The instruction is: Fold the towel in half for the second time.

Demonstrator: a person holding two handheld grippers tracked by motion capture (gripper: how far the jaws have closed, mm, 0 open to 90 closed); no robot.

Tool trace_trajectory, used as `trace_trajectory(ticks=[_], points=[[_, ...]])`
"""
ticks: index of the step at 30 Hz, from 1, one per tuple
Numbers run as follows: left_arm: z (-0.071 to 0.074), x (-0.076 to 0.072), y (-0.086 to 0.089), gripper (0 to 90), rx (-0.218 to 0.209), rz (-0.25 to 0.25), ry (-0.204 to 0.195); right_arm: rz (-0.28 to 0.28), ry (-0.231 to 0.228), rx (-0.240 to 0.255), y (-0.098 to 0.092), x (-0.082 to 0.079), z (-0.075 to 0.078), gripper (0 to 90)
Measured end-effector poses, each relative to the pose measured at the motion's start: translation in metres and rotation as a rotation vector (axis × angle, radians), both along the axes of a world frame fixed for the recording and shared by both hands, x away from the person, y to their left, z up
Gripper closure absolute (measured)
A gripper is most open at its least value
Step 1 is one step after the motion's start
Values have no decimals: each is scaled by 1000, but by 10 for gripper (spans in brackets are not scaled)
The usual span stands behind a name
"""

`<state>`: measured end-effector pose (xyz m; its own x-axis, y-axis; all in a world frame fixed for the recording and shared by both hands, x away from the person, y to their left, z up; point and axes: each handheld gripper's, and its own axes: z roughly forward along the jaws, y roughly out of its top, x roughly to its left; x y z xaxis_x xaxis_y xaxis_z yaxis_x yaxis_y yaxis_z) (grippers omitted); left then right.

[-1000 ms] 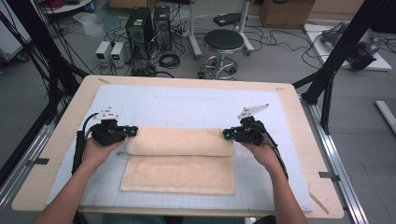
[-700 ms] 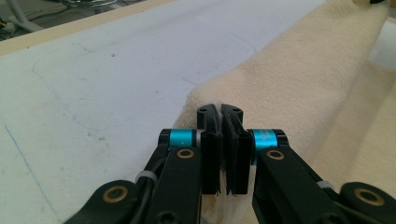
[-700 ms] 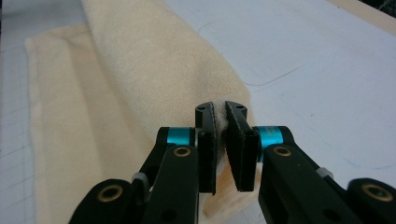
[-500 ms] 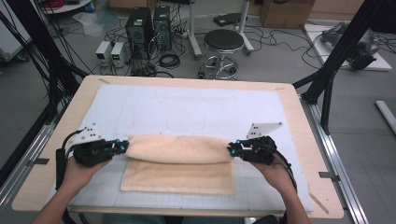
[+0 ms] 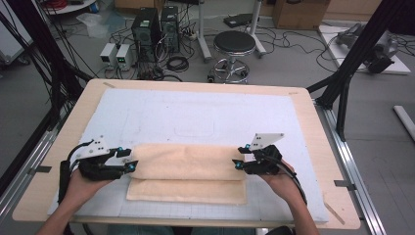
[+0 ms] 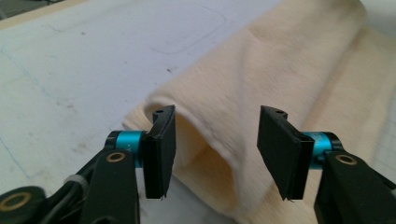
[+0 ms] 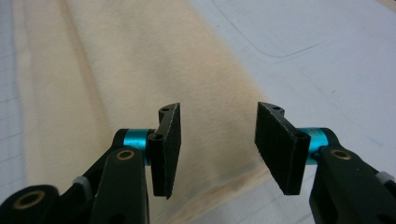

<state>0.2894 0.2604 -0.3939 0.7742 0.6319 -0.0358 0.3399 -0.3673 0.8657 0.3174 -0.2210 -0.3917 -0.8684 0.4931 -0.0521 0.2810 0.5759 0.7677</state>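
A cream towel lies folded lengthwise on the white mat, its upper layer set back so a strip of the lower layer shows at the near side. My left gripper sits at the towel's left end. Its jaws have just been opening and now stand apart. In the left gripper view the looped fold of the towel lies between and beyond the left gripper, untouched by the pads. My right gripper is at the right end, its jaws likewise just opened. The right gripper hovers over the towel's edge.
The mat covers most of a wooden table, with bare wood rims all round. Beyond the far edge stand a round stool, computer towers and cables on the floor. Black frame posts rise at both sides.
Both grippers drew the towel's far edge toward the person, laying it over the near part. Their jaws then opened and let go of the towel.
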Motion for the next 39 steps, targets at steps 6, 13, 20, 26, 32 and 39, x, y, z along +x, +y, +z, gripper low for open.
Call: trace_trajectory(ticks=[6, 13, 20, 26, 32, 39], points=[[-7, 34, -10, 406, 13, 25, 53, -15, 56, 10, 3, 30, -7, 418], [-10, 35, -11, 870, 18, -47, 94, 55, 150, -3, 9, 40, -15, 797], [0, 26, 0, 879, -22, -40, 65, 69, 100, 21, 4, 25, 3, 817], [-10, 37, -5, 474, 3, 6, 118, 54, 118, -26, 9, 31, -3, 788], [-24, 51, -13, 623, 30, -17, 188, 51, 132, -34, 13, 38, -11, 773], [-16, 41, -13, 832, 35, -45, 146, 56, 125, -23, 13, 33, -7, 798]])
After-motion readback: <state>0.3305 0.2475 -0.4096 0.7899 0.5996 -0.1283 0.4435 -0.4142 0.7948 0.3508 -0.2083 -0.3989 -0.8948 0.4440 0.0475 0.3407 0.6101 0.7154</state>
